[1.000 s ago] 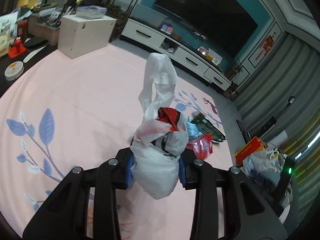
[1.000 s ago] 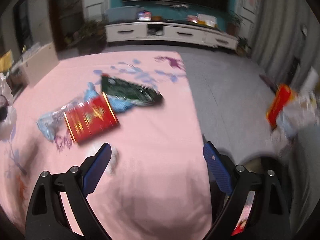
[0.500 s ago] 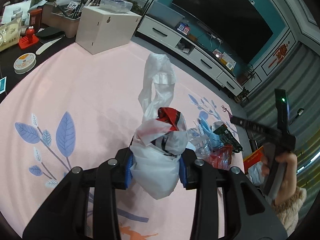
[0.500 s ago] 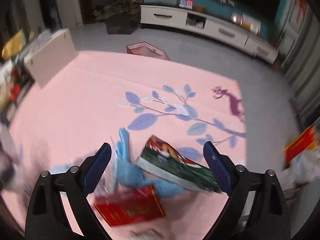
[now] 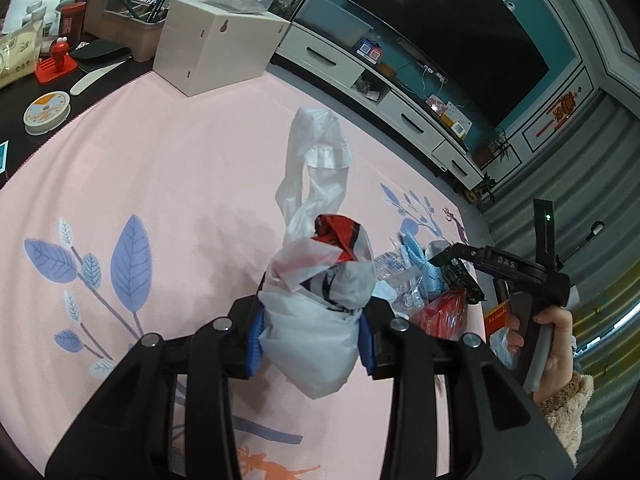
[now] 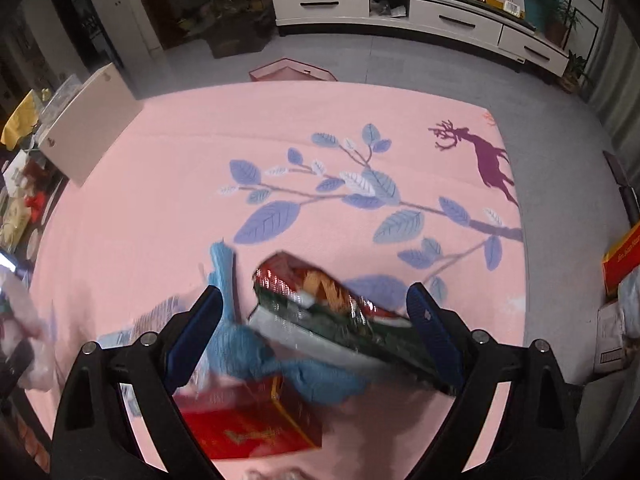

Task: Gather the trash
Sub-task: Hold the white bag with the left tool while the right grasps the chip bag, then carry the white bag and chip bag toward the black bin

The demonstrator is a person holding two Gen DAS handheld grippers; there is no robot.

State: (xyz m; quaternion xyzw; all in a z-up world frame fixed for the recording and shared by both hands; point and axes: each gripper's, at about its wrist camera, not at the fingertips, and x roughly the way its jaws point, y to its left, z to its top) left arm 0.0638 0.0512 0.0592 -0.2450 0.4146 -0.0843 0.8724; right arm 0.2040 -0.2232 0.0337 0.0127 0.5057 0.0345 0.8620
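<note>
Trash pile on pink rug, one bag in hand.
Left gripper [image 5: 310,338] pinches a stuffed white plastic bag [image 5: 316,312] between its blue pads. Right gripper [image 6: 314,322] spread wide, empty, above the green snack packet [image 6: 332,316], which lies between its fingers; blue cloth [image 6: 256,354] and red box [image 6: 248,426] just beside, on the rug [image 6: 160,184].

Both handheld tools are matte black plastic, each with two broad angled arms pinned by round silver screws and ending in blue ribbed pads. The left gripper [image 5: 310,334] shows four screws across its arms; the right gripper [image 6: 316,322] shows the same layout. Seen from the left wrist view, the right tool carries white lettering, a grey handle and an upright black bar with a green light. The hand [image 5: 554,344] on it wears a fluffy cream fleece cuff [image 5: 570,412].
</note>
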